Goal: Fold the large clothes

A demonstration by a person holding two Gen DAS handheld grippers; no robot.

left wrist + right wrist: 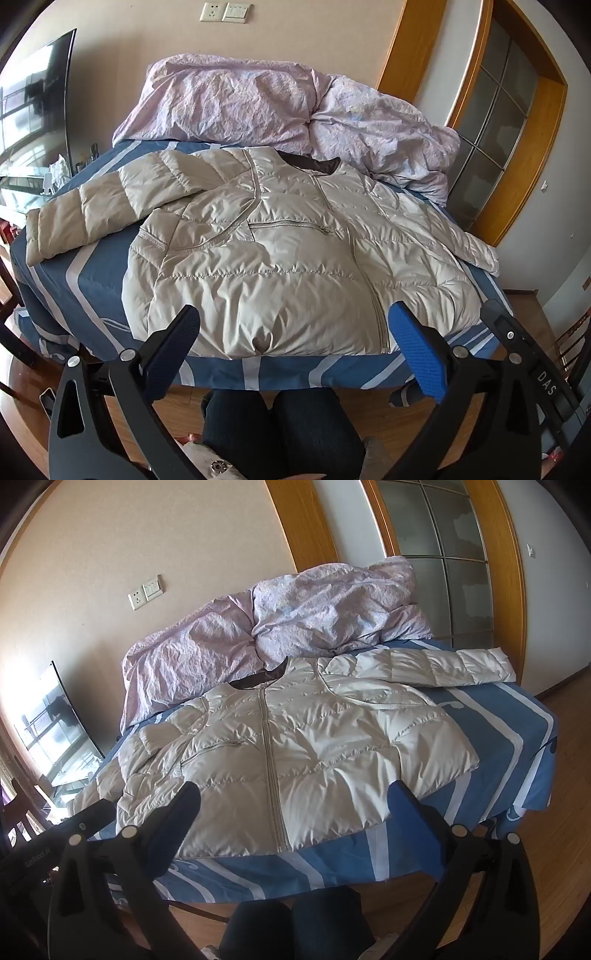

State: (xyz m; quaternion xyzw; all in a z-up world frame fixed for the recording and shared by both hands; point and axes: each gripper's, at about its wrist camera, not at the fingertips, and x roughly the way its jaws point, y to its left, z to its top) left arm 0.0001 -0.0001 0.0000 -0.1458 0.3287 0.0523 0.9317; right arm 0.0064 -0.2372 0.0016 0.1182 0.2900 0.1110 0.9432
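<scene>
A pale quilted jacket is spread front-up on the bed, zipped closed, with its hem lying just inside the near edge and its dark-lined collar pointing toward the crumpled pink duvet heaped at the far edge by the wall. One sleeve is stretched out toward the left edge of the bed, and the other sleeve toward the right edge. The left gripper and the right gripper are both held above the near edge with their jaws spread wide apart, and nothing is caught between them. The jacket is judged to be light, puffy and soft, so no stiffness can be relied on; its shiny shell is likely to be slippery, and the filling is expected to spring back after a fold is pressed in. A hold is best taken where the fabric is thinner and firmer, at the sleeve cuffs, the hem corners or the shoulder seams, with a deep pinch so that the slick cloth is not let slip.
</scene>
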